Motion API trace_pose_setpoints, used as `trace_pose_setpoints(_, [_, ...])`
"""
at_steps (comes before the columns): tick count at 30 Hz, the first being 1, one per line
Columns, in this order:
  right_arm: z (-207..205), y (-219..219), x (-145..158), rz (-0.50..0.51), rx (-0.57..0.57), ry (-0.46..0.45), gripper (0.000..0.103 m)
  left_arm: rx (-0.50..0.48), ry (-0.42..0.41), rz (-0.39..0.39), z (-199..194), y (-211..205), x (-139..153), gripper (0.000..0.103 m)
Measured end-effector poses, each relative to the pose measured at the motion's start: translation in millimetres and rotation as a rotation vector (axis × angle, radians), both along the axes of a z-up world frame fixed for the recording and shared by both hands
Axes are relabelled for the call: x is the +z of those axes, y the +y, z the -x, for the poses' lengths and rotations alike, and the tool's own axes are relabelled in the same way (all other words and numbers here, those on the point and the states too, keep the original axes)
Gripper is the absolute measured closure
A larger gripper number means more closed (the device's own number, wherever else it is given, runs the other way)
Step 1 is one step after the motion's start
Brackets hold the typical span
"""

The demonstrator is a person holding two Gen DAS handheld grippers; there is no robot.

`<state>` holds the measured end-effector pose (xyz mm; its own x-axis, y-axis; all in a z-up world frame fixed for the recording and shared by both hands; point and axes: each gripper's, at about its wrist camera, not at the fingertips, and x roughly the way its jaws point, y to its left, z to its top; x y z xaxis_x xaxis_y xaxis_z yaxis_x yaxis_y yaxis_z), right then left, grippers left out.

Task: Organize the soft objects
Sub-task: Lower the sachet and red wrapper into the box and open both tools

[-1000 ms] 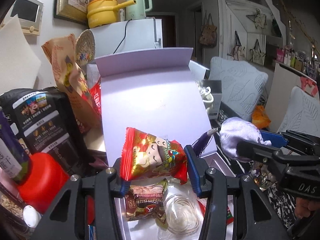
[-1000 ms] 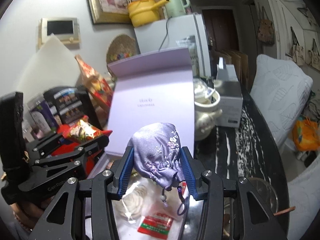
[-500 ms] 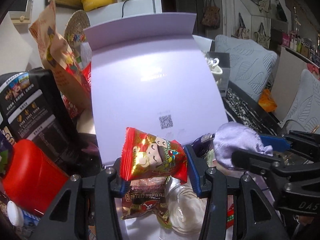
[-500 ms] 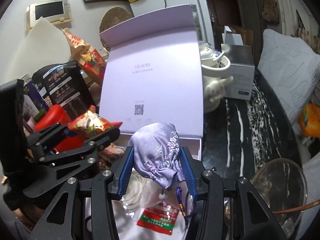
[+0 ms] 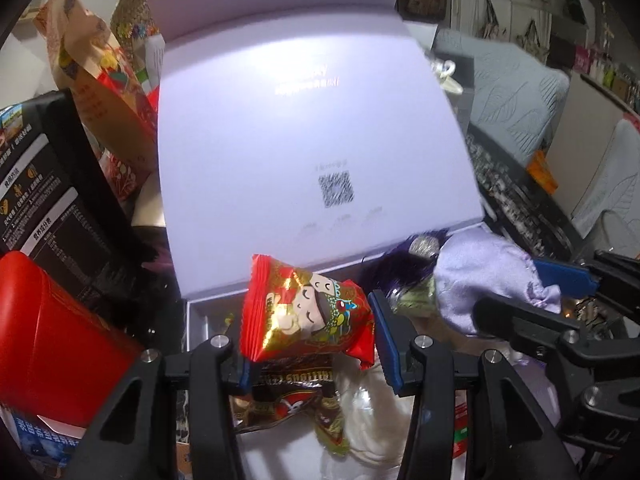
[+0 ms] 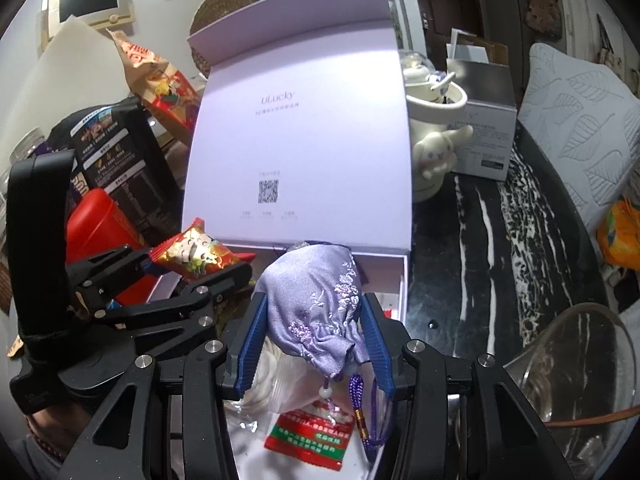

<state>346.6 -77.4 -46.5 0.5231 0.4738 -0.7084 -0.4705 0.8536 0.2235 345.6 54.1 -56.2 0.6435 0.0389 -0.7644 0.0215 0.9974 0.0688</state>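
Observation:
My left gripper (image 5: 312,340) is shut on a red and gold snack packet (image 5: 308,316) with a cartoon figure, held over the near left part of an open lilac gift box (image 5: 312,152). My right gripper (image 6: 314,340) is shut on a lilac embroidered pouch (image 6: 316,304) with a purple cord and bead, over the box's right part. Each gripper shows in the other's view: the pouch (image 5: 488,276) at right, the packet (image 6: 192,256) at left. Inside the box lie a dark brown snack packet (image 5: 296,400), a clear bag of white stuff (image 6: 276,380) and a red-green sachet (image 6: 312,436).
The box lid (image 6: 304,136) stands upright behind the tray. Left of it are a red canister (image 5: 52,344), a black package (image 5: 52,208) and a paper snack bag (image 6: 164,88). Right of it stand a white character mug (image 6: 436,136), a grey carton (image 6: 484,120) and a glass bowl (image 6: 580,368) on the black marbled top.
Both grippers have sunk and tipped downward toward the box tray, each still holding its item. The lid now fills more of both views and the box contents lie closer.

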Motion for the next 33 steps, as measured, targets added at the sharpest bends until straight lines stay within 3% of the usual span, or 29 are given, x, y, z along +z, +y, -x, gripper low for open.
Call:
trace_pose_setpoints(8, [-3,6,-8,0.029,-0.001,0.016,0.057,0.022,0.107,-0.019,-10,2,-14,0.056])
trace_pose_setpoints(17, [-6,13,-20,0.057,0.004,0.039,0.057,0.015,0.151,-0.082,-11,-5,-24,0.056])
trace_pose_setpoints(24, [-7,16,-23,0.077,0.01,0.05,0.057,0.015,0.161,-0.089,-12,-11,-29,0.056])
trace_pose_setpoints(27, [-8,16,-22,0.081,0.009,0.054,0.056,0.04,0.154,-0.038,-16,-9,-26,0.056])
trace_pose_setpoints(33, [-3,14,-11,0.088,0.0,0.015,0.053,0.056,0.122,-0.015,-6,-10,-16,0.056])
